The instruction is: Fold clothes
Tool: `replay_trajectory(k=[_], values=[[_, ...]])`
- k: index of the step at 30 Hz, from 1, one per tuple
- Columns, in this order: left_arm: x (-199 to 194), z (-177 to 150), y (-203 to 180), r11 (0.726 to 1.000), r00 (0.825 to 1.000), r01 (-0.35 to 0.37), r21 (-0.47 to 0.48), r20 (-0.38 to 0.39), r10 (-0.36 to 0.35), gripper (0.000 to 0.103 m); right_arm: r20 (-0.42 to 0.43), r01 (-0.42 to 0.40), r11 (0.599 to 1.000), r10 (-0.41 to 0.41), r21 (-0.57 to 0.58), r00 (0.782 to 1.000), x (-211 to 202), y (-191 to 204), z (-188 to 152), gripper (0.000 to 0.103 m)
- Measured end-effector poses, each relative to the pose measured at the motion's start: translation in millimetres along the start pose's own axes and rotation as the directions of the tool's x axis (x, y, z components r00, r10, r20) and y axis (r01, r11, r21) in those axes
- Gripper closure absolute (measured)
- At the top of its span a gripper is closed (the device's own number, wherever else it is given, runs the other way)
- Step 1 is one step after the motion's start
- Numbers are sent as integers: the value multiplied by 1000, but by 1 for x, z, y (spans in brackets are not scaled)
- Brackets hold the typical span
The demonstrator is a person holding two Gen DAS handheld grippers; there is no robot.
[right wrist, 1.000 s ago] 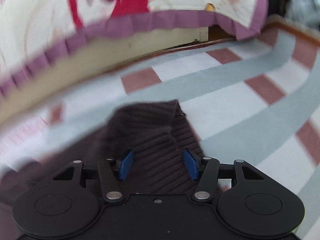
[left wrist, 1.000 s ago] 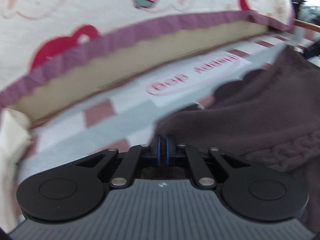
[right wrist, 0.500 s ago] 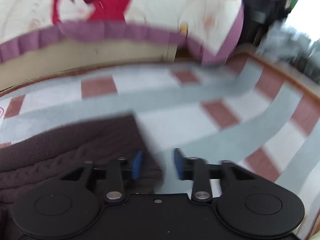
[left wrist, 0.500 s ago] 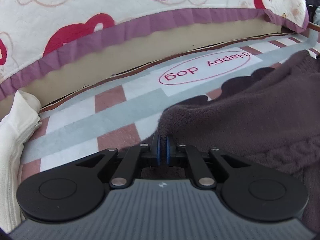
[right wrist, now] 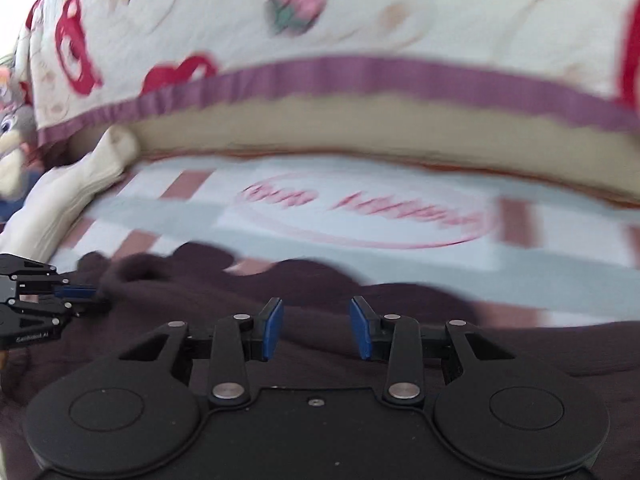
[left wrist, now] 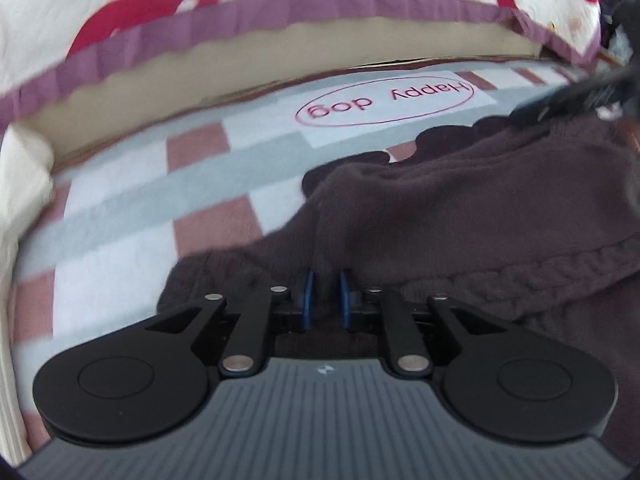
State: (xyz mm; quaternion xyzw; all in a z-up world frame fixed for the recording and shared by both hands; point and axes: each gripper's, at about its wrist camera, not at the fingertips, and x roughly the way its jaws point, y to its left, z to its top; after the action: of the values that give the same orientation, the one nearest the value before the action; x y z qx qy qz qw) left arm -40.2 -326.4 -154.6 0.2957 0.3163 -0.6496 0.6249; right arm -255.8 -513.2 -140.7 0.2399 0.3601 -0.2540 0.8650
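Observation:
A dark brown cable-knit sweater [left wrist: 460, 208] lies bunched on a checked mat [left wrist: 120, 220]. My left gripper [left wrist: 326, 300] sits low over the sweater's near-left edge. Its jaws are opening, and a raised fold of the knit still stands in the narrow gap between the blue pads [left wrist: 308, 300]. In the right wrist view my right gripper [right wrist: 316, 328] hovers over the sweater [right wrist: 200, 320] with its jaws apart and nothing pinched. The left gripper [right wrist: 80, 292] shows at that view's left edge, at the sweater's border. The right gripper [left wrist: 580, 96] appears blurred at the top right of the left wrist view.
The mat [right wrist: 160, 212] carries a red oval reading "Happy dog" [left wrist: 384, 104]. Behind it runs a bed with a purple-frilled cartoon quilt [left wrist: 280, 8]. A cream garment [right wrist: 60, 196] lies at the mat's left end, and a plush toy [right wrist: 8, 128] sits beyond it.
The left jaws, shut on the sweater's edge before, have parted slightly. The right gripper swung left from the sweater's right corner to over its middle, jaws narrower than a second ago.

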Motion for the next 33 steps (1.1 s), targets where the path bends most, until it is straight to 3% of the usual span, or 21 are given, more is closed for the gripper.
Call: replay_trajectory(k=[2,4,8,13,15,19,22,24,25,26,28,29,30,33], values=[[-11,-4,16,995,999,35,-99,-13,-36,73,-40,4,1000,-5,-11,999,22,15,0,61],[-23,-11,34,977,997,72,-200,-9,-75,69,-96,5,1000,-8,-28,995,35,26,-1,60],[-30,-27,69,918,989,142,-371,7,-150,62,-211,-95,992,77,-80,975,33,37,-6,56],[-12,-34,94,835,978,198,-513,44,-205,62,-425,-303,949,238,-92,873,18,45,-20,55],[-5,-34,100,806,973,221,-550,65,-222,61,-450,-320,941,240,-110,860,16,50,-18,55],[4,-36,105,752,963,265,-604,129,-237,58,-343,-232,971,198,-60,918,16,45,-6,54],[16,-34,109,708,956,292,-643,176,-234,54,-250,-221,965,251,144,935,27,27,1,54],[24,-33,107,697,946,323,-640,208,-247,67,-191,-225,943,275,247,942,32,21,3,52],[24,-30,104,708,943,333,-622,209,-260,86,-195,-235,939,287,252,938,36,26,2,50],[24,-27,101,721,939,344,-602,208,-274,96,-215,-248,940,298,234,930,40,34,0,48],[17,-20,98,737,929,371,-565,231,-290,96,-279,-271,956,293,116,915,50,61,-3,51],[10,-14,98,740,921,388,-549,257,-293,96,-296,-270,963,262,15,918,51,78,-3,81],[3,-9,99,743,913,405,-533,282,-295,96,-301,-260,961,222,-91,927,48,94,-4,89],[1,1,110,712,906,417,-565,318,-278,95,-225,-171,957,118,-234,967,27,113,19,90]])
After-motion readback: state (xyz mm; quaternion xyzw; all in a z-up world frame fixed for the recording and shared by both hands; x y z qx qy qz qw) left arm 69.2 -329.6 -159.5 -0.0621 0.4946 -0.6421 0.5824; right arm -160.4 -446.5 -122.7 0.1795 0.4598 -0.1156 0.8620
